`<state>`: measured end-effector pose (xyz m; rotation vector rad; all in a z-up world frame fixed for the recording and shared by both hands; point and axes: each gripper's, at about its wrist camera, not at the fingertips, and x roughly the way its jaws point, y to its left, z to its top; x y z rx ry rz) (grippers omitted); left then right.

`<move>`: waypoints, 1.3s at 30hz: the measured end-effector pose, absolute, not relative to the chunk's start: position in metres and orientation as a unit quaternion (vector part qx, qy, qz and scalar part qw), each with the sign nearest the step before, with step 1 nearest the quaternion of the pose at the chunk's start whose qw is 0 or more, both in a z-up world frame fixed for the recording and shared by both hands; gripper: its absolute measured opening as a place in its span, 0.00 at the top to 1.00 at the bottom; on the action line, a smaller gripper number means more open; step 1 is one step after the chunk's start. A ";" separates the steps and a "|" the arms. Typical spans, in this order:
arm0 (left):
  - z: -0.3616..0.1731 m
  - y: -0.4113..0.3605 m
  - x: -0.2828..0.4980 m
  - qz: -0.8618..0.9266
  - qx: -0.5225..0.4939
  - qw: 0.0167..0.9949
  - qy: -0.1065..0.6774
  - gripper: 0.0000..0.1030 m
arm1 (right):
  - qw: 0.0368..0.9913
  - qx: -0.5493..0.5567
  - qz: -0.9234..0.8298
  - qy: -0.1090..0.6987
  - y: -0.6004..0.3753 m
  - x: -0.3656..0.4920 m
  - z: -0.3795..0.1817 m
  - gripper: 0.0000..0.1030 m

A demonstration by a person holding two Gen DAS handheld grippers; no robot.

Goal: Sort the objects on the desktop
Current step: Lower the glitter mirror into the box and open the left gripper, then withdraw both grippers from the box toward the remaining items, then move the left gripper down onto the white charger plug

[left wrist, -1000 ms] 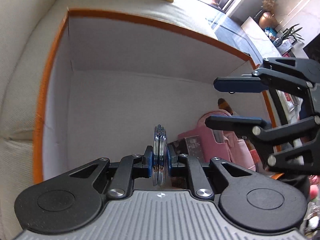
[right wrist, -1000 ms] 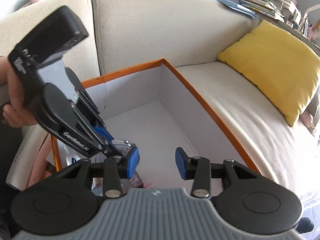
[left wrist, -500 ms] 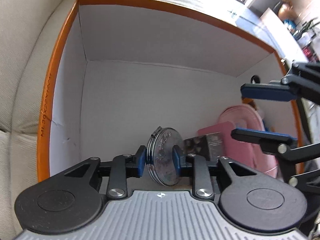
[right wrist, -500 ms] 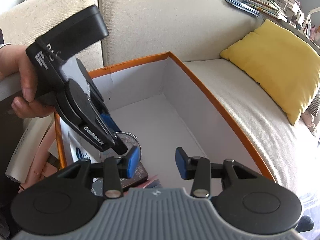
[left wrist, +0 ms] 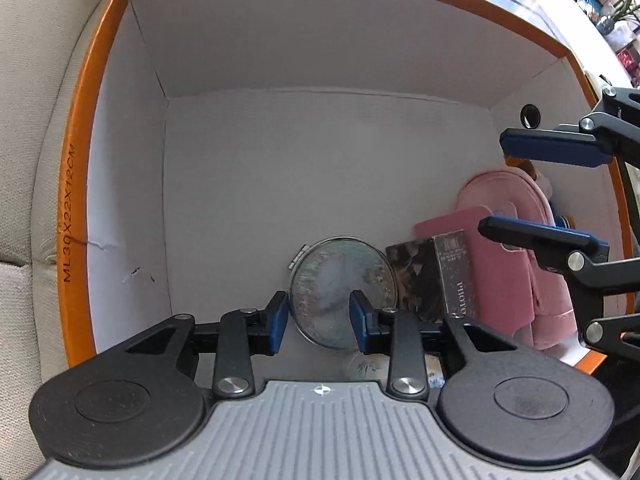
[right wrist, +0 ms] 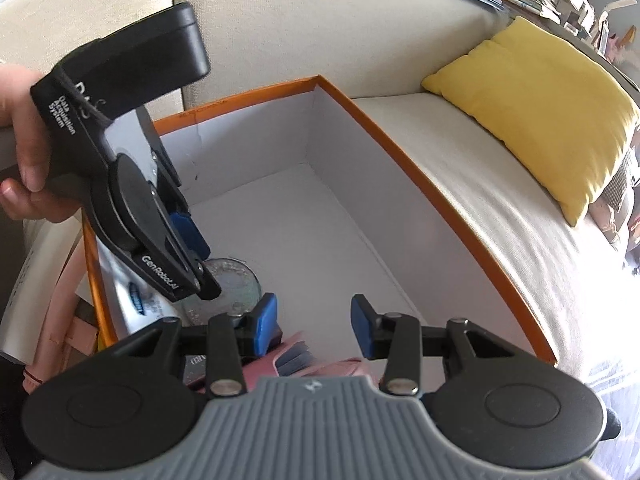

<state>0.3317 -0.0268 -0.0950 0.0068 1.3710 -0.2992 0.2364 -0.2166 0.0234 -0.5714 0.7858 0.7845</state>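
While its jaws stand parted, the left gripper (left wrist: pixel 319 317) hangs over the round compact mirror (left wrist: pixel 342 291) low in frame. The right gripper (right wrist: pixel 313 324), also spread, holds nothing above the orange-rimmed box (right wrist: pixel 420 148).

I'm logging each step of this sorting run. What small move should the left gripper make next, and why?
Probably lift the left gripper straight up out of the orange-rimmed box: its jaws stand open, and the round compact mirror lies inside, apparently released.
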 end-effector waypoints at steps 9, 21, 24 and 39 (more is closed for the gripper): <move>-0.083 -0.032 0.321 -0.145 -0.004 0.786 0.601 0.64 | 0.813 -0.266 0.367 0.366 -0.214 0.230 0.026 0.58; 0.002 -0.033 0.234 -0.182 0.020 0.876 0.447 0.64 | 0.843 -0.232 0.350 0.336 -0.213 0.182 0.052 0.59; 0.009 -0.018 0.211 -0.180 0.016 0.885 0.429 0.64 | 0.855 -0.206 0.350 0.321 -0.216 0.161 0.056 0.60; -0.038 0.035 0.169 -0.067 -0.090 0.863 0.493 0.64 | 0.874 -0.081 0.299 0.375 -0.204 0.089 -0.009 0.60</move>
